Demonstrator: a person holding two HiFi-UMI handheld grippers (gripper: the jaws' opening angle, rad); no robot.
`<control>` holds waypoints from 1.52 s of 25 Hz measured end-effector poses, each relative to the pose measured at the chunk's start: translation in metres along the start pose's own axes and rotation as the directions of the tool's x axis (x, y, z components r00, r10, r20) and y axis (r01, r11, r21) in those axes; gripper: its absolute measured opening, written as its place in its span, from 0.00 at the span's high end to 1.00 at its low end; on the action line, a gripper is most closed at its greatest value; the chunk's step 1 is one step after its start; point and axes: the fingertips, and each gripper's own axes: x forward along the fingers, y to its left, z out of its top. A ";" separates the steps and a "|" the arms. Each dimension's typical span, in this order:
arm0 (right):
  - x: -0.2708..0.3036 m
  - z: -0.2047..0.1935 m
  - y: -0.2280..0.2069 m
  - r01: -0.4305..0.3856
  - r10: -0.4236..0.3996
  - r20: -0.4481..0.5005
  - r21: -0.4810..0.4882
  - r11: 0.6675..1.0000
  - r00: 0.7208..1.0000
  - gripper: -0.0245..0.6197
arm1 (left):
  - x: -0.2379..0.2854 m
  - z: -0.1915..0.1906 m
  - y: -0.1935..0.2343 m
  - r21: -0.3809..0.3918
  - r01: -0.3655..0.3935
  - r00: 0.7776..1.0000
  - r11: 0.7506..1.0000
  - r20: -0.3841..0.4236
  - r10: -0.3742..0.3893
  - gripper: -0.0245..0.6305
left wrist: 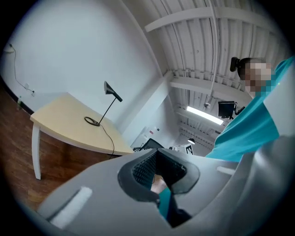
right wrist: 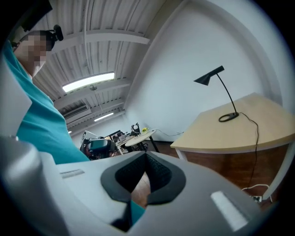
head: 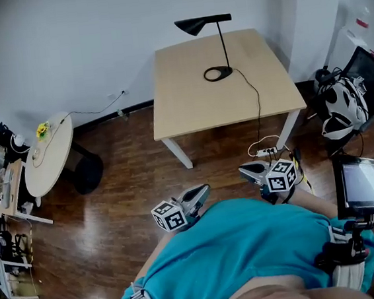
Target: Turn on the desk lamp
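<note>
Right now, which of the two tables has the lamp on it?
The square table with white legs: the black lamp stands near its far edge. The round table at left has no lamp.

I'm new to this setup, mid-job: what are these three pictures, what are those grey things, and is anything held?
No robot here: a person in a teal shirt holds a two-jaw gripper in each hand. The head view looks down from their head, showing the left gripper and right gripper, each with a marker cube. The other two pictures come from cameras riding on those grippers. On the wooden table stands a black desk lamp. Both grippers are shut, holding nothing, short of the table.
</note>
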 end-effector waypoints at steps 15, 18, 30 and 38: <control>0.164 0.073 -0.190 0.124 -0.124 -0.002 0.009 0.992 0.992 0.96 | 0.047 0.130 0.255 0.006 0.073 0.997 0.997 0.034 -0.074 0.96; 0.198 0.095 -0.235 0.171 -0.172 0.013 0.047 0.984 0.985 0.96 | 0.071 0.148 0.309 -0.041 0.105 0.994 0.994 -0.036 -0.106 0.96; 0.161 0.144 -0.397 0.212 -0.216 0.025 0.099 0.972 0.976 0.96 | 0.209 0.181 0.391 -0.103 0.058 0.993 0.993 -0.099 -0.068 0.96; 0.132 0.143 -0.553 0.121 -0.121 0.004 0.021 0.992 0.993 0.96 | 0.305 0.185 0.425 -0.002 -0.134 0.991 0.991 0.019 0.134 0.96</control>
